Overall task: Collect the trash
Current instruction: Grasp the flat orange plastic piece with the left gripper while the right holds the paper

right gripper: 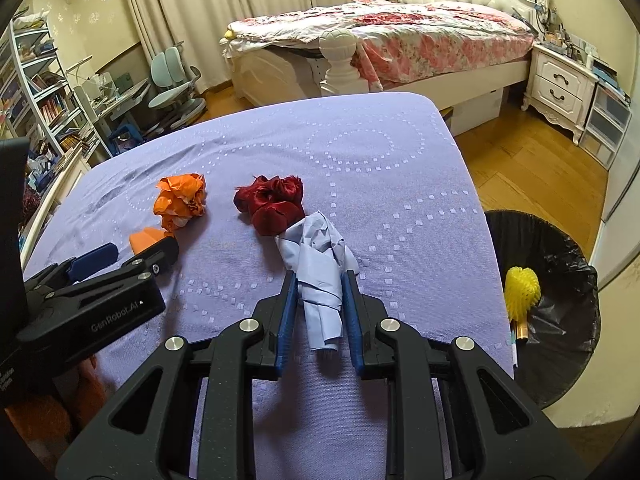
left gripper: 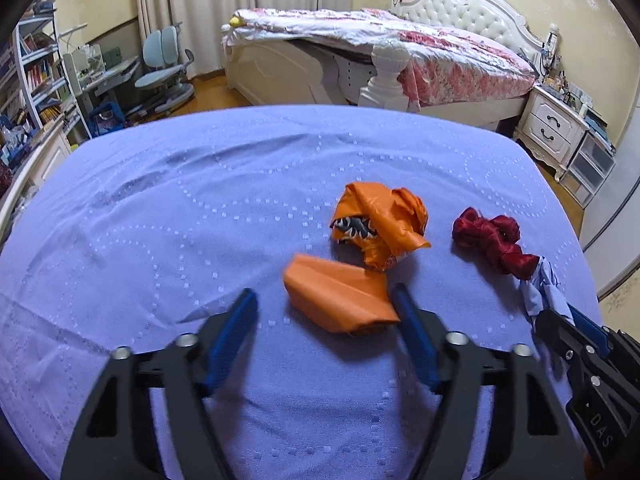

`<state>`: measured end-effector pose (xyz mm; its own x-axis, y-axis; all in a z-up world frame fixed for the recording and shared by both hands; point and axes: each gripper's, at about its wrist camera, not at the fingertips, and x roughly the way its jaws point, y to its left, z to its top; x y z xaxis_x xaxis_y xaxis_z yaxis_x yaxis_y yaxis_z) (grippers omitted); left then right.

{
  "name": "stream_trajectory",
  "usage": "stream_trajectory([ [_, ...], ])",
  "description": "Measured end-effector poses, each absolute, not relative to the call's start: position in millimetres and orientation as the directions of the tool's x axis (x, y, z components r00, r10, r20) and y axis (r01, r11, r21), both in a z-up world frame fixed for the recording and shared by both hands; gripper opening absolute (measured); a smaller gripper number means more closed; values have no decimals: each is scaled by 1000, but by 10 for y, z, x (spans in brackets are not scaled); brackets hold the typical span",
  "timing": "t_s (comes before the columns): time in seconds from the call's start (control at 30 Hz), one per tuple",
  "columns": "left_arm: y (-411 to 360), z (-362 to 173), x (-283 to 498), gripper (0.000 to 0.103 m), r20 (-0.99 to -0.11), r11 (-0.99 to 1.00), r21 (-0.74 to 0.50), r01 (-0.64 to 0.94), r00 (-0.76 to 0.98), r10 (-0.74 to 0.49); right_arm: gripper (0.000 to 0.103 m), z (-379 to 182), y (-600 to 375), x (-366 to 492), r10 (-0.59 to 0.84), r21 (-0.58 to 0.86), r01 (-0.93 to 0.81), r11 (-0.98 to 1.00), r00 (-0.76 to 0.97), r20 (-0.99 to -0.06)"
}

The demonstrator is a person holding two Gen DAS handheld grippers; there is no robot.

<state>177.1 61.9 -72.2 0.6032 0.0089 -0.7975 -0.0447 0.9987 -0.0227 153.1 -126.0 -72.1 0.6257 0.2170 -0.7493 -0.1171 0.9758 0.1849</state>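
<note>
A folded orange wrapper piece (left gripper: 340, 296) lies on the lilac tablecloth (left gripper: 180, 200) between the jaws of my left gripper (left gripper: 324, 296). The right pad (left gripper: 408, 316) is at its edge, the left pad (left gripper: 236, 320) stands apart, so the gripper is open. Behind it sits a crumpled orange wrapper (left gripper: 380, 228), and to the right a dark red fabric bunch (left gripper: 492, 240). My right gripper (right gripper: 320, 280) is shut on a crumpled pale blue paper (right gripper: 316, 240), which touches the red bunch (right gripper: 272, 202). The right wrist view also shows the left gripper (right gripper: 128, 254) around the orange piece (right gripper: 146, 238).
A bin with a black liner (right gripper: 568, 256) stands on the floor off the table's right edge, with a yellow brush-like thing (right gripper: 520, 288) inside. Beyond the table are a bed (right gripper: 400, 40), a nightstand (right gripper: 560, 80), a desk chair (left gripper: 164, 68) and bookshelves (left gripper: 36, 72).
</note>
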Motion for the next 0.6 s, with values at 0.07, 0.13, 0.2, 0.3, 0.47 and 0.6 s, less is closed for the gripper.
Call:
stream_trajectory([
  [0.07,624,-706,1750,53,-791,999,-26,-37,612,2,23,-720,-1252,1528,216,183,-118,976,626,-749],
  [0.13,610,-700,1719,45,-786,1000,-18,-25,619,1,22,-721,-1265,1528,216,183,-117,976,626,-750],
  [0.2,588,-697,1695,42,-784,1000,-17,-8,620,-8,22,-720,-1262,1526,216,184,-117,976,626,-750],
  [0.3,586,-694,1654,42,-783,1000,-19,2,621,-16,22,-716,-1262,1527,216,184,-117,976,625,-750],
  [0.47,629,-688,1560,42,-784,999,-36,2,620,-29,22,-721,-1262,1510,217,188,-113,976,627,-748],
  [0.6,643,-690,1496,42,-784,999,-39,1,620,-32,22,-730,-1263,1462,216,189,-109,976,629,-747],
])
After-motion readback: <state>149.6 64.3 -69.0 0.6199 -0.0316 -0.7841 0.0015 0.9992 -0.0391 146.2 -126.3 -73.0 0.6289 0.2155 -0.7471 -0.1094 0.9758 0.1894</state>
